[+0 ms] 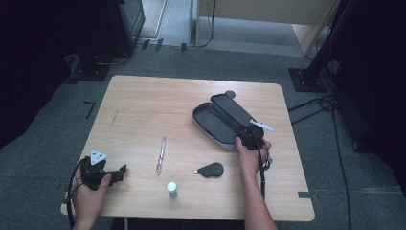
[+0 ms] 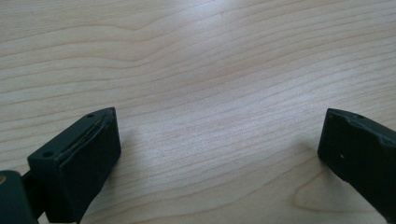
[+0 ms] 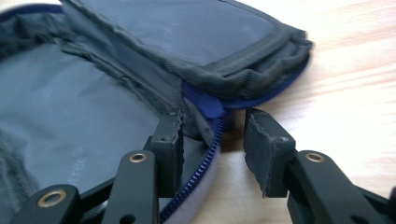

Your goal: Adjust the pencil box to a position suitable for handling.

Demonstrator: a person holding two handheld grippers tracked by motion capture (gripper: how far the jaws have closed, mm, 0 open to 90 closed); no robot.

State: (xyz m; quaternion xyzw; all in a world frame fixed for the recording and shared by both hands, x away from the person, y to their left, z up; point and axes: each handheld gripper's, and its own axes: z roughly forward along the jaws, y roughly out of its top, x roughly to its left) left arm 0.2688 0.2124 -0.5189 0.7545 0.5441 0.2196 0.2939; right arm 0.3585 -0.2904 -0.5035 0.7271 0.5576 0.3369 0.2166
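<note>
Blue zipper (image 3: 205,154) sits between the right tongs (image 3: 212,135), seemingly ungripped.

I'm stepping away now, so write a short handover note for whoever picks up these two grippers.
Left gripper: open, nothing between its jaws, resting on the table at the near left corner.
Right gripper: at the near edge of the pencil case; jaws straddle the blue zipper edge, one inside, one outside, not pressing it.
Case: lies open, lid folded back, looks empty.
Loose on the table: pen, dark teardrop-shaped item, small green-capped bottle.
Done: case is unzipped.
Left, probably: load the loose items and zip the case.
</note>
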